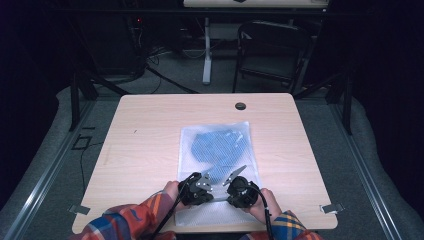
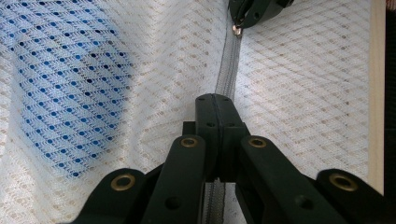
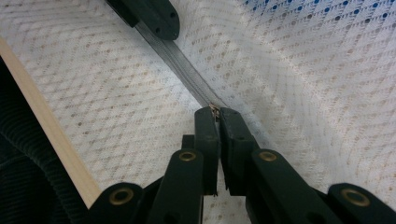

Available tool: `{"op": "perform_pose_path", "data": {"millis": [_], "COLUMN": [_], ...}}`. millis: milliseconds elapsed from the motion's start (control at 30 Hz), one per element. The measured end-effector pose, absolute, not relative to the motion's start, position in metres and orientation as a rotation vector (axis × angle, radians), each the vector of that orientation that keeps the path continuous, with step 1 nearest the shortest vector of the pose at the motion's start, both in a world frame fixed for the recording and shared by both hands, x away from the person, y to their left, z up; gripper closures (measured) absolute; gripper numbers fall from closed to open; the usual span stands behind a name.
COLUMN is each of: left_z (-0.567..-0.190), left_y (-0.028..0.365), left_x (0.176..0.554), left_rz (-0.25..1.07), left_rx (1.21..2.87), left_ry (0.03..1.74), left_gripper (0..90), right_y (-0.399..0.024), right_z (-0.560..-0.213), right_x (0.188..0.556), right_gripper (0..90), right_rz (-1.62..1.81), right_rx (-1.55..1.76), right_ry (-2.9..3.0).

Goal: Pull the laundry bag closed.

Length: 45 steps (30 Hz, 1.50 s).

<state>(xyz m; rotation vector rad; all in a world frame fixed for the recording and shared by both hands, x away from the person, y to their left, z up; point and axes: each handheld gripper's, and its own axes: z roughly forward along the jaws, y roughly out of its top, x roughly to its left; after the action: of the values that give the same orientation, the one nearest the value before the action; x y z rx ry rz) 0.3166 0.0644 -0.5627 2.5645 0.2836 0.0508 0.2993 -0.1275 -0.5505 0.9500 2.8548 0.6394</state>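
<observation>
Mesh laundry bag [image 1: 218, 150] lay flat on the table [image 1: 145, 130], its zipper [image 2: 227, 77] near me. I clamped my left gripper [image 2: 214, 100] on the zipper tape to anchor it, while my right gripper [image 3: 215, 112] pinched the zipper pull [image 3: 215, 110] for sliding.

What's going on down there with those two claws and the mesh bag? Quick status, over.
Left gripper shut on the zipper tape. Right gripper shut on the zipper pull. Mesh bag flat on the table, blue cloth inside. Nothing in the way.
</observation>
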Motion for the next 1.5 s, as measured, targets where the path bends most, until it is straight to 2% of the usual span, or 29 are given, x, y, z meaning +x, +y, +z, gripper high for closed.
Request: {"op": "perform_pose_path", "data": {"millis": [833,933,1100,1500], "left_z": [-0.562,-0.559,-0.564,-0.566], "left_y": [0.064,0.056,0.043,0.042], "left_x": [0.318,0.317,0.314,0.315], "left_rz": [0.041,0.064,0.092,0.082], "left_rx": [2.543,2.490,2.519,2.521], "left_ry": [0.303,0.277,0.243,0.253], "left_gripper": [90.0,90.0,90.0,90.0], "right_y": [-0.137,-0.137,-0.137,-0.138], "right_z": [-0.550,-0.550,-0.550,-0.552], "right_x": [0.302,0.302,0.302,0.302], "right_gripper": [86.8,86.7,86.6,86.8], "right_rz": [0.626,0.635,0.652,0.628], "right_rx": [0.983,0.967,0.960,0.964], "right_ry": [2.863,2.866,2.871,2.879]}}
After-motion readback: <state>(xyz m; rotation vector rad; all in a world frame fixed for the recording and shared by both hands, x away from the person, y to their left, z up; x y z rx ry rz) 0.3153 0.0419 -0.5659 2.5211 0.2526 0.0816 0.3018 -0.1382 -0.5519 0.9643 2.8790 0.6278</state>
